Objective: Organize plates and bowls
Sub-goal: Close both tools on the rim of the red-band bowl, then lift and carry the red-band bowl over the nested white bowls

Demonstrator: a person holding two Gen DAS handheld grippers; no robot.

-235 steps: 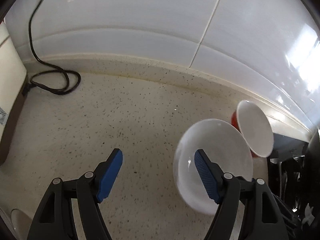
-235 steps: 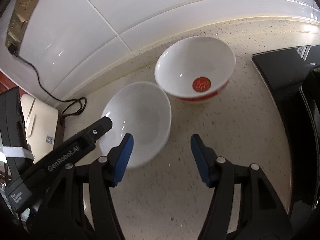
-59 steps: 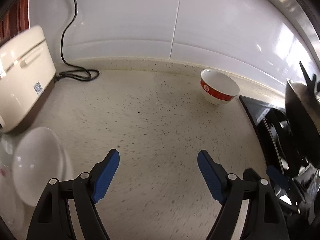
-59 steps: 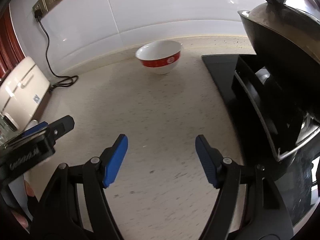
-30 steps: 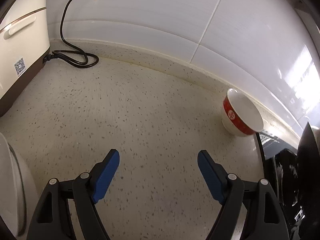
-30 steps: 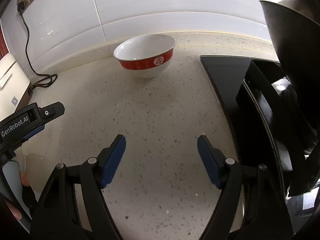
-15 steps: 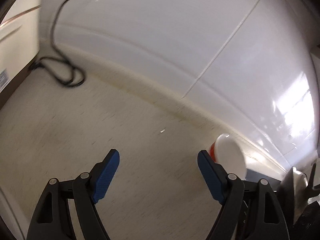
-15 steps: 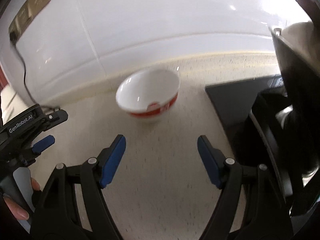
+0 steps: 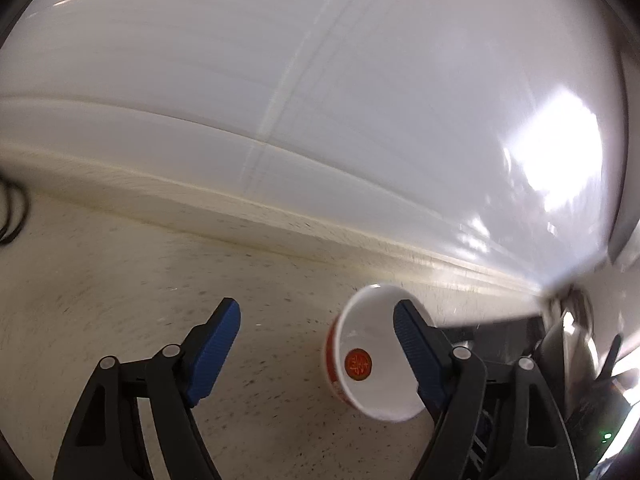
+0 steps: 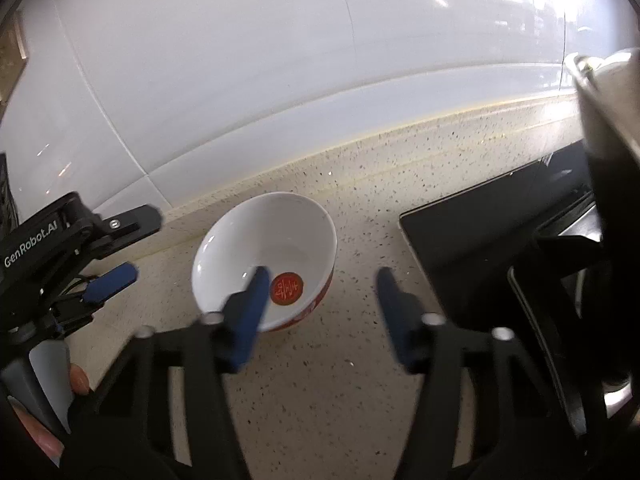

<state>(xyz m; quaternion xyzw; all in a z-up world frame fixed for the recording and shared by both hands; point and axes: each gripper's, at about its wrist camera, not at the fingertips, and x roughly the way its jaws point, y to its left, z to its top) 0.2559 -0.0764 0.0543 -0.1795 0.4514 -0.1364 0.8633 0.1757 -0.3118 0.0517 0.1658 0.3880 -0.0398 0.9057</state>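
Countertop [image 10: 320, 400]: both open grippers now closer to bowl [image 10: 280, 236]

Your left wrist view smears with motion blur; glare blows out the tiled wall [image 9: 560, 168] upper right; fisheye bends edges; right gripper [image 10: 320, 304] is blurred.

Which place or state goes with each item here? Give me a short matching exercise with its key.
Items:
1. red-banded bowl
2. left gripper
3. black stovetop
4. right gripper

Descriptions:
A. open, one finger over the bowl's rim, the other outside
B. on the counter near the wall
C. right of the bowl
D. open, with the bowl behind one finger

Pairs: 1-B, 2-D, 3-C, 4-A
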